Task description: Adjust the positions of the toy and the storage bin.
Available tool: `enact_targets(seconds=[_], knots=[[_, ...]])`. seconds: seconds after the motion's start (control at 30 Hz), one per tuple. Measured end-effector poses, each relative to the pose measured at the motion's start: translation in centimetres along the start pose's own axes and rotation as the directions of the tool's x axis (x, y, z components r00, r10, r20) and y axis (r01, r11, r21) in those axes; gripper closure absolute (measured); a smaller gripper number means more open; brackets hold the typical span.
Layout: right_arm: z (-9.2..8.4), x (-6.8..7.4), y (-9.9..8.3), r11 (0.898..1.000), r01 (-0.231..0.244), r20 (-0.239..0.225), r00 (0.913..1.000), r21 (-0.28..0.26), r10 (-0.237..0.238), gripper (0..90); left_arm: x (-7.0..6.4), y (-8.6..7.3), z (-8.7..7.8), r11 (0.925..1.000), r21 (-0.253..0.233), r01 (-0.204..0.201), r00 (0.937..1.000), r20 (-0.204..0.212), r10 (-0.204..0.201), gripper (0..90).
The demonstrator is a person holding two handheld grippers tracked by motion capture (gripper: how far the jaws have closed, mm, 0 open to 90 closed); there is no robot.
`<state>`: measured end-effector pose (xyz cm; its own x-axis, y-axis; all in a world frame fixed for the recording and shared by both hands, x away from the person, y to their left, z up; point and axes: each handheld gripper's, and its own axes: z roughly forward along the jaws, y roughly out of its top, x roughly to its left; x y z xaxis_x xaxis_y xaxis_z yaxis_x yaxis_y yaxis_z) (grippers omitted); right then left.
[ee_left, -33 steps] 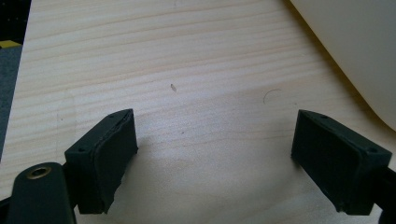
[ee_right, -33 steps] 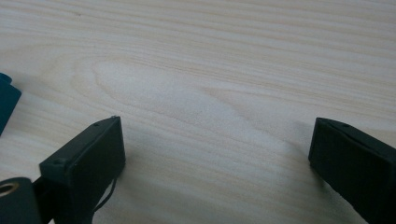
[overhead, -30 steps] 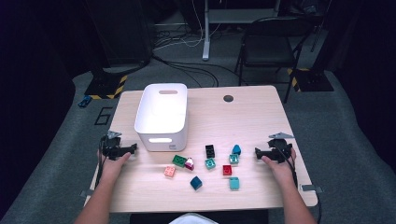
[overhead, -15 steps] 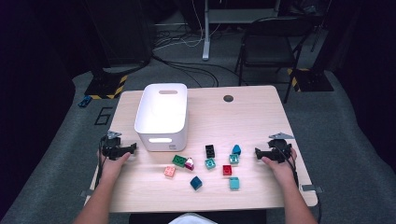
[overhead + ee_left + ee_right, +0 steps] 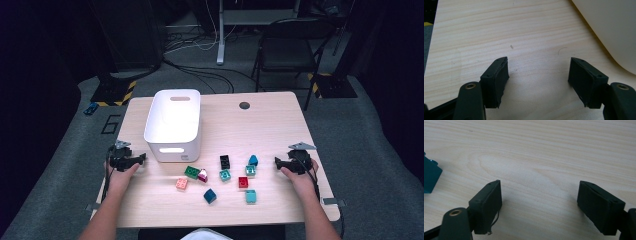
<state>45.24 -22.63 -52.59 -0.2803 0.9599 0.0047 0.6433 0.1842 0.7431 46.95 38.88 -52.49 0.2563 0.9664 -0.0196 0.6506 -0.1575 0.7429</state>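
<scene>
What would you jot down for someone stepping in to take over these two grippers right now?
Left gripper: open, holds nothing, resting on the table beside the white bin.
Right gripper: open, holds nothing, at the table's right side, near the blue block.
The small blocks, among them the red block and the black block, lie loose in front of the bin.
Done: no block appears to be in the bin.
Left: probably picking up the blocks.

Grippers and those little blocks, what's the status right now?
Left gripper open, empty, beside white bin. Right gripper open, empty, near blue block. Blocks loose on table, none touched. Nothing in the way.
</scene>
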Motion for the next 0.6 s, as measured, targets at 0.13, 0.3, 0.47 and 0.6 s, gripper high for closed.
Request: enact_targets(seconds=[0.13,0.3,0.47,0.6], knots=[[0.0,0.1,0.0,1.000,-0.008,0.001,1.0000,0.001,0.008,22.7,0.0,0.2,-0.3,0.9998,0.021,0.003,1.0000,0.008,-0.003,37.1],[-0.3,0.1,0.2,1.000,-0.008,0.002,1.0000,0.010,0.008,32.2,-0.4,0.8,-1.1,1.0000,0.002,0.001,0.9997,0.023,-0.001,40.9],[-0.9,0.6,1.0,0.999,0.021,-0.001,0.9998,0.027,-0.021,39.9,-0.6,1.6,-2.1,1.0000,-0.005,0.000,0.9996,0.027,0.000,42.8],[-1.4,1.2,1.7,0.999,0.040,-0.011,0.9991,0.017,-0.040,40.7,-0.8,2.5,-3.5,0.9992,-0.040,0.009,0.9990,0.045,-0.007,42.8]])
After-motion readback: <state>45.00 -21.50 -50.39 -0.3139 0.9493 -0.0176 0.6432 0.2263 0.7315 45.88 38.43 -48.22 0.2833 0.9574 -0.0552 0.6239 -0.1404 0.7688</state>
